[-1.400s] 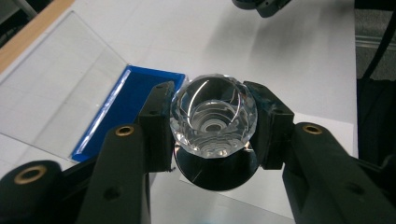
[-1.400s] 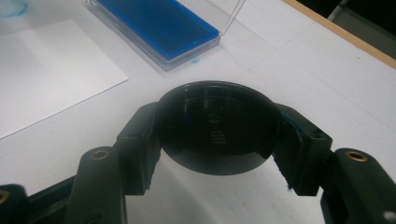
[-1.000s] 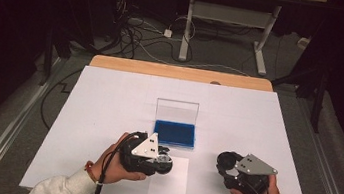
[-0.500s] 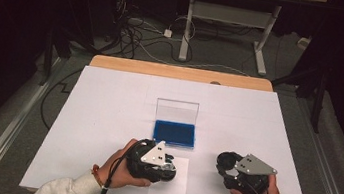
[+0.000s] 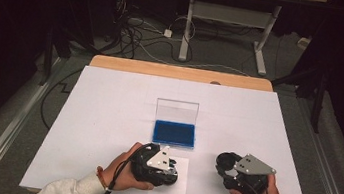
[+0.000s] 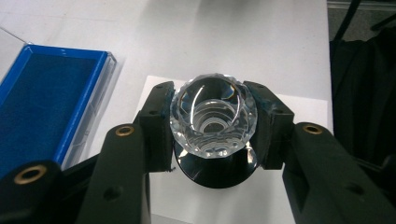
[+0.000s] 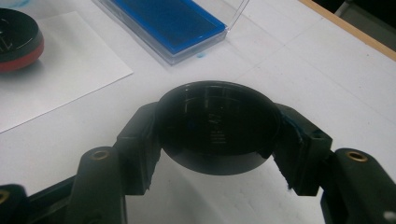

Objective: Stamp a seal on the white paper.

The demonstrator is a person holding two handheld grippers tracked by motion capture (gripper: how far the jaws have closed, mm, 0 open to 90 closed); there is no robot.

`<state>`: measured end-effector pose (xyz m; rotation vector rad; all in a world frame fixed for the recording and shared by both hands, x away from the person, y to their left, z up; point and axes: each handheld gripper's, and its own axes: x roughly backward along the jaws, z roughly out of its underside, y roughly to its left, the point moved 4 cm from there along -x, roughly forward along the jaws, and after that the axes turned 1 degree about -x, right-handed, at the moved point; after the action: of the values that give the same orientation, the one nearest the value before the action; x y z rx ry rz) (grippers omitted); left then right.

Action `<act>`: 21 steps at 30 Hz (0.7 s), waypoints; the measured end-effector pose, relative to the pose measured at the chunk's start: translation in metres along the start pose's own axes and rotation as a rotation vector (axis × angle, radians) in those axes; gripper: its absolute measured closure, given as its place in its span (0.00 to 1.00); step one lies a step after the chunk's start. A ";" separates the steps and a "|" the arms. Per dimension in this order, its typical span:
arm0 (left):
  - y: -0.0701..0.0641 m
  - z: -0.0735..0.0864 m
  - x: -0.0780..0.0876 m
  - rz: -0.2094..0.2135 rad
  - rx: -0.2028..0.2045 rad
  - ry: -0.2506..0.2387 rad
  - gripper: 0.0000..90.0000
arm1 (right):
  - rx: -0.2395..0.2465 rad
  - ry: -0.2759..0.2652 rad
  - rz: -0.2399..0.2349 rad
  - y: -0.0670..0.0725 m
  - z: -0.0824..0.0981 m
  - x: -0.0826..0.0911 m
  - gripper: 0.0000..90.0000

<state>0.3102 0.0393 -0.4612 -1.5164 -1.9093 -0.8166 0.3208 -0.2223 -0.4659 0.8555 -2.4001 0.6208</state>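
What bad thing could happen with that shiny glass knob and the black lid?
The left gripper squeezes the faceted glass knob of a stamp over the paper sheet. Glass is slick, so it might slip or tilt and smudge the print. The right gripper holds the black lid only by its edges, so it could pop out. The open blue ink pad sits close; a bump might spread ink.

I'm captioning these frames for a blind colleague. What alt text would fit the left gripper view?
Two black jaws of the left gripper are shut on the faceted clear crystal knob of a stamp whose round black base rests on a white paper sheet. An open blue ink pad in a clear case lies to the left on the white table.
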 end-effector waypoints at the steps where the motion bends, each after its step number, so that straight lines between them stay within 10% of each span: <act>1: 0.000 0.000 0.000 -0.001 -0.001 0.001 0.61 | 0.001 0.001 0.000 0.000 0.000 0.000 0.43; 21: 0.000 0.006 -0.013 0.044 0.018 0.026 0.61 | 0.004 0.009 -0.005 0.001 0.001 -0.001 0.43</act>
<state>0.3126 0.0355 -0.4745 -1.5245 -1.8530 -0.7939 0.3208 -0.2213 -0.4675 0.8579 -2.3895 0.6261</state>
